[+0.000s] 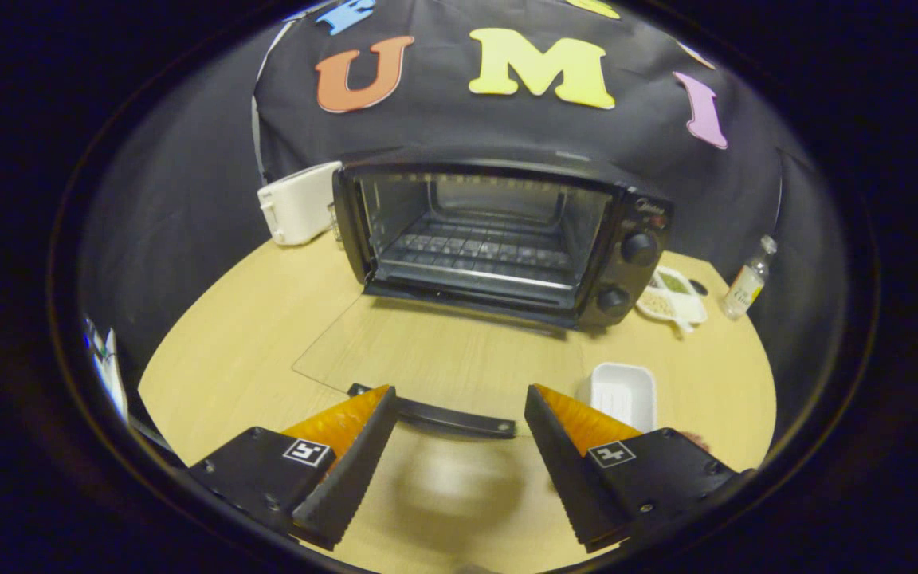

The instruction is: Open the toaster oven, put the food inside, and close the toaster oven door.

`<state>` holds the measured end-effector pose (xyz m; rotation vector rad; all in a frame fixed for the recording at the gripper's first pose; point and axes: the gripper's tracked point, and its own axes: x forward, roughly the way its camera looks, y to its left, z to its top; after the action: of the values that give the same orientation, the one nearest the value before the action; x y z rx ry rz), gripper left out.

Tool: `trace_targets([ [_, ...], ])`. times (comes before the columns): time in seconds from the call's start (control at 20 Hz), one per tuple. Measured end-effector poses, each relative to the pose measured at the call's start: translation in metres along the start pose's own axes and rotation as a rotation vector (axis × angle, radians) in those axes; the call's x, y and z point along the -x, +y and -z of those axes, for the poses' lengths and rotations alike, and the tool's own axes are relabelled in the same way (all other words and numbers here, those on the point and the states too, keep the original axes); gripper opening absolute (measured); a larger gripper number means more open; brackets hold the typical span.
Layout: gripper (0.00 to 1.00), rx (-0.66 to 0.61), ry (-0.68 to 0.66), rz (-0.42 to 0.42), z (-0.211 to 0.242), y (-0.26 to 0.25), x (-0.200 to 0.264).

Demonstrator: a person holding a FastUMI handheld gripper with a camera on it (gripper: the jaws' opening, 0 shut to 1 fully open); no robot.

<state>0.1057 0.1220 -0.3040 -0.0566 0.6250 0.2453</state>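
Oven (pixel 499 239) standing open, glass door (pixel 435 351) lying flat on counter (pixel 252 319), rack bare; fingers (pixel 459 446) spread wide, gripping nothing, hovering over door handle (pixel 447 417); white tray (pixel 625 393) sitting beside door, food still waiting, closing pending.

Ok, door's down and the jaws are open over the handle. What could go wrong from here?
The glass door lies flat and nearly invisible, so the gripper may knock it when swinging toward the white tray beside it. Reaching into the toaster oven, the tray could catch on the wire rack.
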Motion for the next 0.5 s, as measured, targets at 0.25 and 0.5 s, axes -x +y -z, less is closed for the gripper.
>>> trace_targets([
  [0.25,1.00,-0.045,-0.027,0.047,-0.011,-0.098,0.035],
  [0.5,0.98,-0.166,0.059,0.021,0.031,-0.155,0.041],
])
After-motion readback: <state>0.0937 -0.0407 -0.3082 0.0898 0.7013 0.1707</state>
